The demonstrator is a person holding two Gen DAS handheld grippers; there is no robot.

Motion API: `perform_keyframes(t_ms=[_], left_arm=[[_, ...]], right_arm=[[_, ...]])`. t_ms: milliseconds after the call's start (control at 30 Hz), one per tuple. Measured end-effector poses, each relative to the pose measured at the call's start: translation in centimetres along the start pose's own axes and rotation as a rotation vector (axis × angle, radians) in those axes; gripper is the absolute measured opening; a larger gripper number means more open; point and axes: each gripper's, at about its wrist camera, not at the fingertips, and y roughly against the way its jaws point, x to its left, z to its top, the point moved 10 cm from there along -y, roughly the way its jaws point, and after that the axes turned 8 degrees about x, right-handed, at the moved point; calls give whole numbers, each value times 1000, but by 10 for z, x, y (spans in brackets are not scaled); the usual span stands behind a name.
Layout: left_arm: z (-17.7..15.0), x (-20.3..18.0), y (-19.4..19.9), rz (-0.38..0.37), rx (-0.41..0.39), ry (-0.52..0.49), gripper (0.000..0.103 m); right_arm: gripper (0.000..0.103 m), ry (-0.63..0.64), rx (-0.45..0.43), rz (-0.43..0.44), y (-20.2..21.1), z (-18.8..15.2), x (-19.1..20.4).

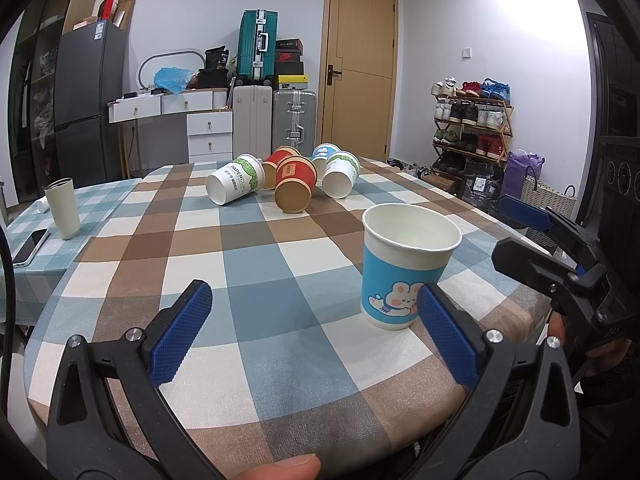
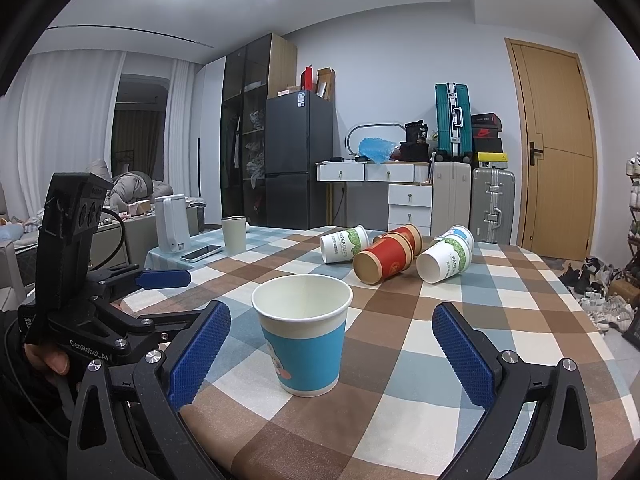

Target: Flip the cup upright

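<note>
— Checked tabletop [image 1: 280,264] ahead; our blue cup [image 2: 302,332] stands upright near its front edge, five more lie tipped in a far cluster [image 1: 288,176].

— Both our grippers, left [image 1: 314,332] and right [image 2: 332,354], gape wide, holding nothing. Reaching past, we could knock the blue cup over.

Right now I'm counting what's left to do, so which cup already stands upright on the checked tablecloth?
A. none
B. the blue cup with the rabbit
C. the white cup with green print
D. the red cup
B: the blue cup with the rabbit stands mouth up near the table's edge, while the red cups and the white cups with green print lie on their sides farther back.
</note>
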Motion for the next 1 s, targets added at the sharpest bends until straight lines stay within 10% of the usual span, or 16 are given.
perform_keyframes(t_ms=[1000], left_arm=[[-1, 0, 0, -2, -2, 2, 102]], right_arm=[[103, 1, -1, 0, 0, 1, -1]])
